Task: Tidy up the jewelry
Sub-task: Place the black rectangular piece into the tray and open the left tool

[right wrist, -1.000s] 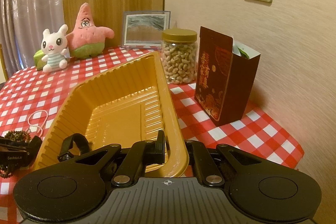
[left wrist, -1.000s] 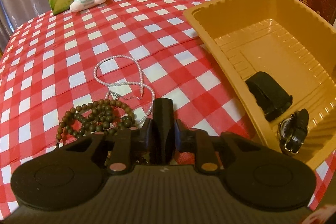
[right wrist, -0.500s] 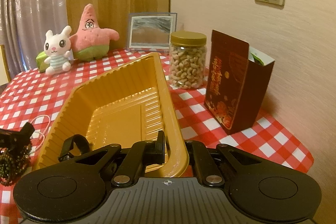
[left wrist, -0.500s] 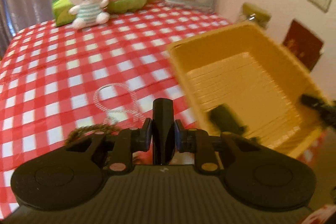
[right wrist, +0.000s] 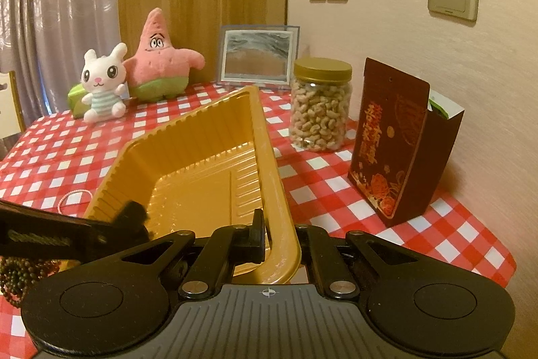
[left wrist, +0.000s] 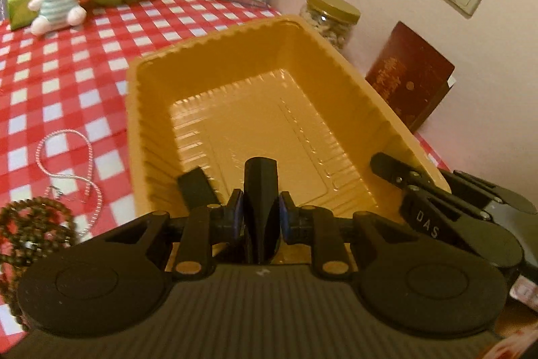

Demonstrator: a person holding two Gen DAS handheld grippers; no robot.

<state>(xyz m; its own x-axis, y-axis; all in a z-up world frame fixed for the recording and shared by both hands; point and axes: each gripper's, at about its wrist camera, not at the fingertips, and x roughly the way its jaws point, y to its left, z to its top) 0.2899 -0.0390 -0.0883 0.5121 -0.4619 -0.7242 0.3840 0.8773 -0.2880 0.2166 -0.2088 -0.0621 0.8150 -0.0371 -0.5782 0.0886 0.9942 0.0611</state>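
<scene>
Tray (right wrist: 269, 164) rim pinched by right tongs (right wrist: 279, 241); left tongs (left wrist: 260, 217), angled downward, clamp a black strap (left wrist: 260, 190).

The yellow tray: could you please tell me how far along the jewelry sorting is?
Done: one black strap lies in the tray. In hand: the right tongs clamp the tray's rim; the left tongs grip a black piece above it. Left: the pearl necklace and brown bead string lie on the tablecloth.
</scene>
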